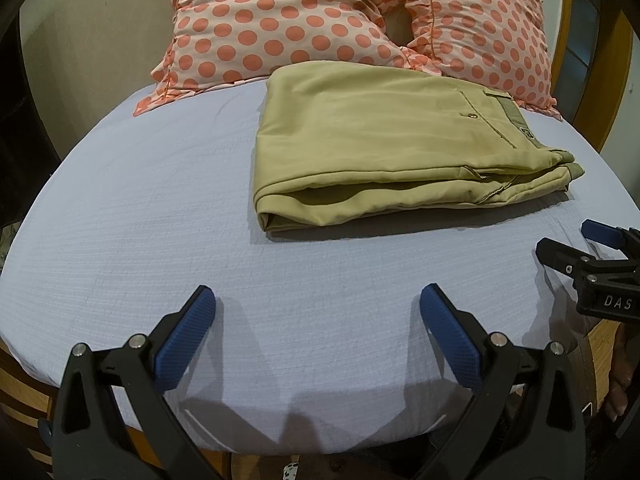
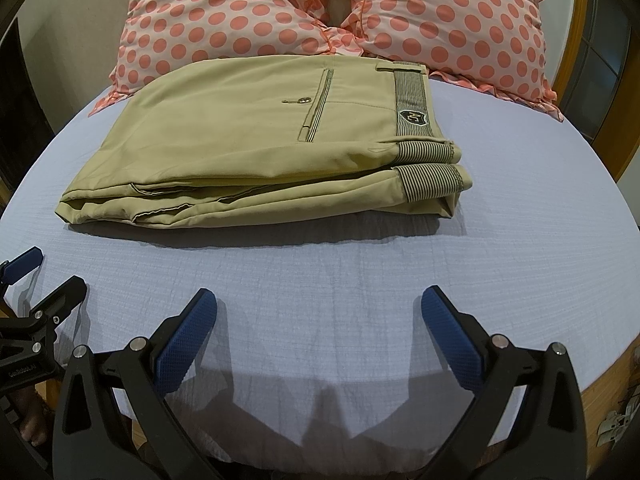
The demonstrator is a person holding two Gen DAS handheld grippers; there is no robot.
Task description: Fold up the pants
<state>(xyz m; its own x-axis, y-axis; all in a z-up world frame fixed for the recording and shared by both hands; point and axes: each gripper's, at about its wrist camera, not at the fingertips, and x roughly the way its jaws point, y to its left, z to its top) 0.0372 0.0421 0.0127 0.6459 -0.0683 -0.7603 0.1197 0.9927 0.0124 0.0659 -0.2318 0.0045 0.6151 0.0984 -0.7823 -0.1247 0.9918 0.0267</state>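
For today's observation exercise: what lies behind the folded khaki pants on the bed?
Two pink polka-dot ruffled pillows stand behind the folded khaki pants, on the pale blue bedsheet. The pants hide the pillows' lower edges, so whether they touch cannot be seen.

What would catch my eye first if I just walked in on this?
Probably the khaki pants, folded into a neat stack in the middle of the pale blue sheet. Right behind them lean two pink pillows with big coral dots. Nearest the camera, the open left gripper and right gripper, with blue-padded fingers, hover over bare sheet, holding nothing.
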